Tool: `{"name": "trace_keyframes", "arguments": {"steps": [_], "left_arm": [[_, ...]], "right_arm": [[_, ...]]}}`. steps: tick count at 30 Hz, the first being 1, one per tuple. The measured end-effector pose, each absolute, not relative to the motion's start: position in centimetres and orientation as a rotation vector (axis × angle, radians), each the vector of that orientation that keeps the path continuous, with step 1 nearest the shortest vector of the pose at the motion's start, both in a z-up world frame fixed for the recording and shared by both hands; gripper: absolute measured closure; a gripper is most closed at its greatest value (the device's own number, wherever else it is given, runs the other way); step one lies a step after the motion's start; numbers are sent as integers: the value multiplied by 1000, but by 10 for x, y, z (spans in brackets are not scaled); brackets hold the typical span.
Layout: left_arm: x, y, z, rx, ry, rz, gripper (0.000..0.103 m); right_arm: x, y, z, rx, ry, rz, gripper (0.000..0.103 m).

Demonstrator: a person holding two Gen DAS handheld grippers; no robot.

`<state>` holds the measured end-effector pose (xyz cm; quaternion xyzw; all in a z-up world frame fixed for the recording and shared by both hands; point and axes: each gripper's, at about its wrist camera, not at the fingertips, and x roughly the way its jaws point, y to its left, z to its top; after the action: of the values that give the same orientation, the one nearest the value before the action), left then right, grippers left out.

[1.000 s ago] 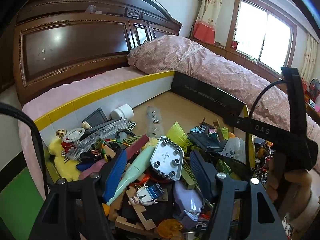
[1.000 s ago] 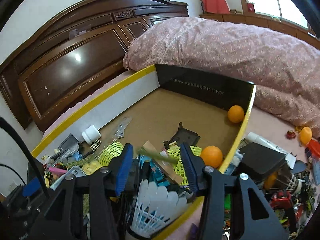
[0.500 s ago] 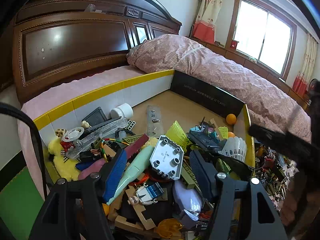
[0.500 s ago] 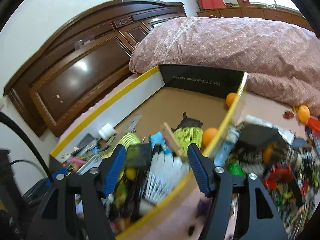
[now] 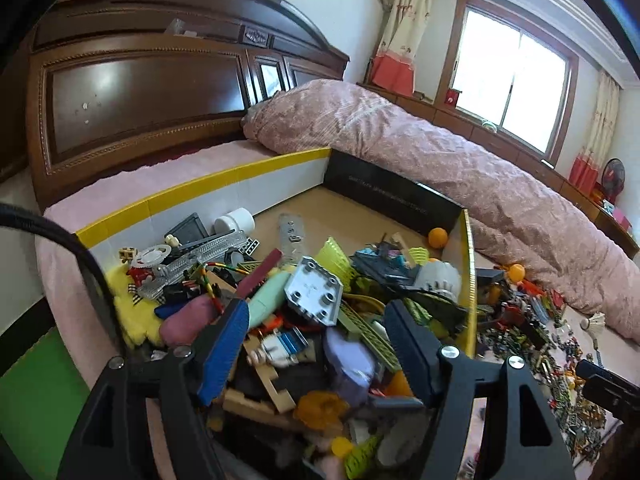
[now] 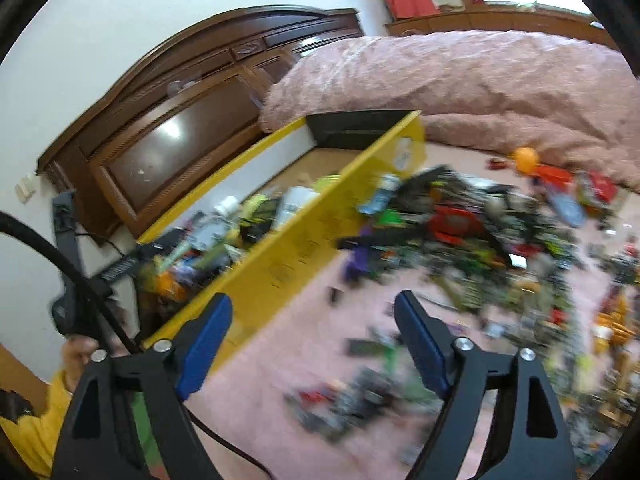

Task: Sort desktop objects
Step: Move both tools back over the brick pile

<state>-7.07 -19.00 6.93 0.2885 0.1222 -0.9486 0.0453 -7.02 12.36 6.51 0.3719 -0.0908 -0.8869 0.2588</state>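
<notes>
The left gripper (image 5: 316,340) hung over the heap in the yellow-rimmed box (image 5: 200,188), its jaws opening and gripping nothing; a grey studded plate (image 5: 314,290) and a small toy figure (image 5: 280,346) lay below them. A white shuttlecock (image 5: 438,278) rested in the box near its right wall, and an orange ball (image 5: 438,237) sat in the far corner. The right gripper (image 6: 312,344) was over the pink bedcover (image 6: 280,360) just outside the box (image 6: 304,248), its jaws opening and empty. Beyond it spread a pile of small toys (image 6: 460,240), too blurred to name, perhaps bricks.
</notes>
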Motion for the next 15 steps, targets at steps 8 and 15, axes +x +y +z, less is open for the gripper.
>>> {"name": "trace_keyframes", "arguments": {"steps": [8,15], "left_arm": [[-25,-159,91,832,411,-3032,31],[-6,-135,96,905,452,-3083,31]], "right_arm": [[-105,178,22,1371,-231,-2456,51],[-141,158,-17,1499,-32,-2490,77]]}}
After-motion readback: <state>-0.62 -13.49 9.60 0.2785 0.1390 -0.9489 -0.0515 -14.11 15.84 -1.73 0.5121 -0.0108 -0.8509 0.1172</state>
